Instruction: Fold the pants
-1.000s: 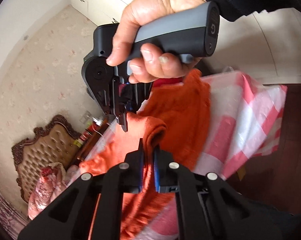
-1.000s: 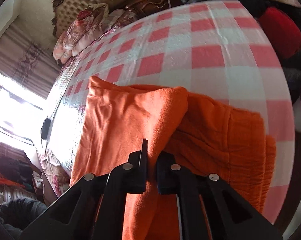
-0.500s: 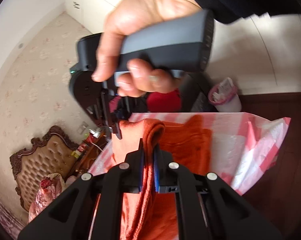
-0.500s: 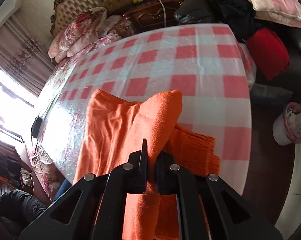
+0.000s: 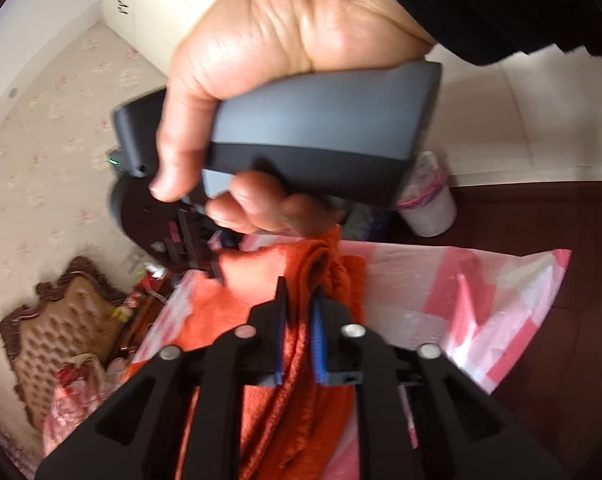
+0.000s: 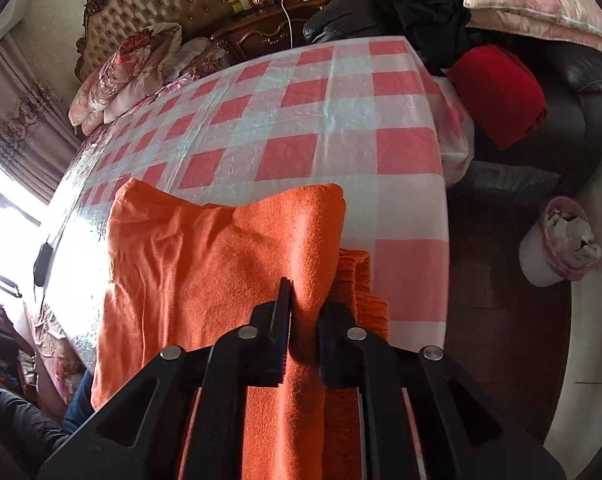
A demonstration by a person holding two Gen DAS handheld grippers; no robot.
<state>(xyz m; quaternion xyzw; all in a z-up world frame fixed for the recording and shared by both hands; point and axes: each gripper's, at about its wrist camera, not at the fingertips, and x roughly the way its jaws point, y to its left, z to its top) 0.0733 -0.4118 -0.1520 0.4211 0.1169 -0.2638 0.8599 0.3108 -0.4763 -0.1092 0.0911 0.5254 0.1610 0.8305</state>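
The orange pants (image 6: pixel 205 264) lie folded on the worktop (image 6: pixel 341 120), which is covered with a red-and-white checked cloth; they sit near its right-hand edge, as the right wrist view shows it, with the folded-over layer reaching toward the middle of the worktop and a ribbed band of the same fabric showing beneath it on the right.

The right gripper (image 6: pixel 303 316) points down at the pants. Its jaws have just been opening, and a ridge of orange fabric stands between them; whether the pads are pressing on it cannot be told.

The left gripper (image 5: pixel 299 312) has likewise just been opening its jaws. A bunched fold of the pants (image 5: pixel 301 392) runs between its blue pads (image 5: pixel 316 344), with a narrow gap visible on one side, so the hold looks slack.

In the left wrist view the person's right hand (image 5: pixel 285 60) is wrapped round the grey handle of the right gripper, above the worktop's edge.

A white bin (image 6: pixel 557 244) with a pink liner stands on the floor beyond the worktop's corner.
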